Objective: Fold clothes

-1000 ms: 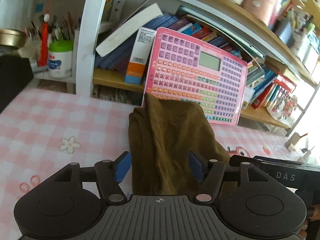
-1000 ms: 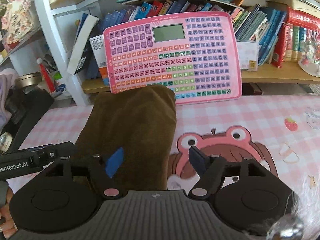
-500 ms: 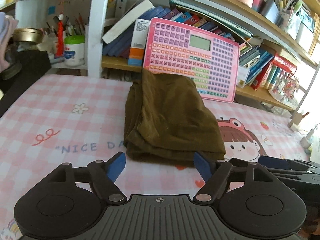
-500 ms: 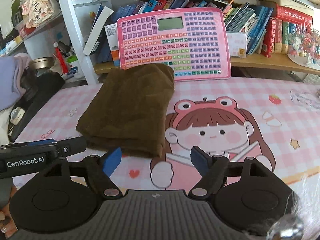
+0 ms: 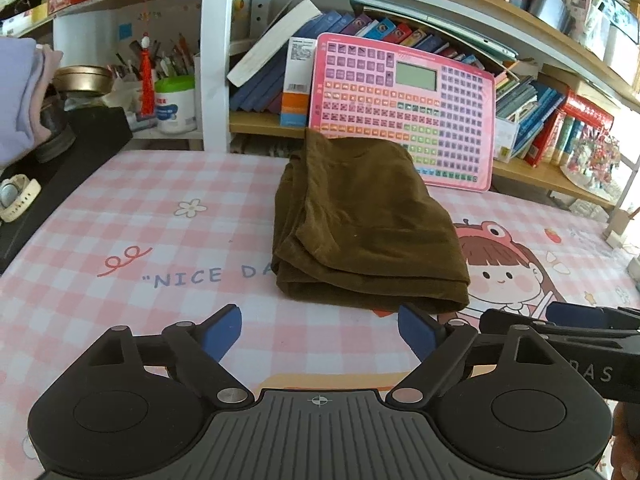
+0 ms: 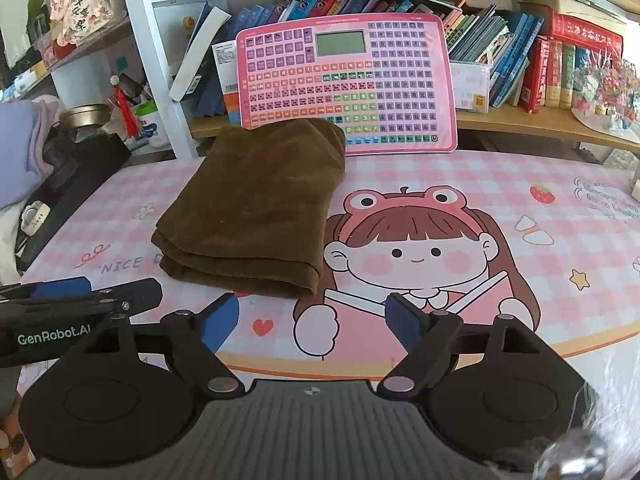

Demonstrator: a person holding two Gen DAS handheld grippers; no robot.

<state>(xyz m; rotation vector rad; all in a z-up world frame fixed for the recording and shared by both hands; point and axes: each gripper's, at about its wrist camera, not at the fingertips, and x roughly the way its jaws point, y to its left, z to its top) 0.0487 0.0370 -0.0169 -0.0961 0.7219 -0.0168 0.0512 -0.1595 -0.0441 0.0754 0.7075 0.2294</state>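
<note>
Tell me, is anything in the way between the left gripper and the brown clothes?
Nothing visible. Only bare pink mat lies between the open left gripper and the folded brown clothes.

folded brown garment lies beyond empty, spread fingers

the left gripper (image 5: 320, 330) hovers over the pink checked desk mat (image 5: 160, 240), its blue-padded fingers (image 5: 222, 334) wide apart and holding nothing. just past them lies a brown garment (image 5: 364, 228), folded into a layered rectangle, its far edge touching a pink keyboard toy (image 5: 404, 108) leaning on the bookshelf (image 5: 264, 130). the right gripper (image 5: 576, 320) juts in at the right edge.
</note>
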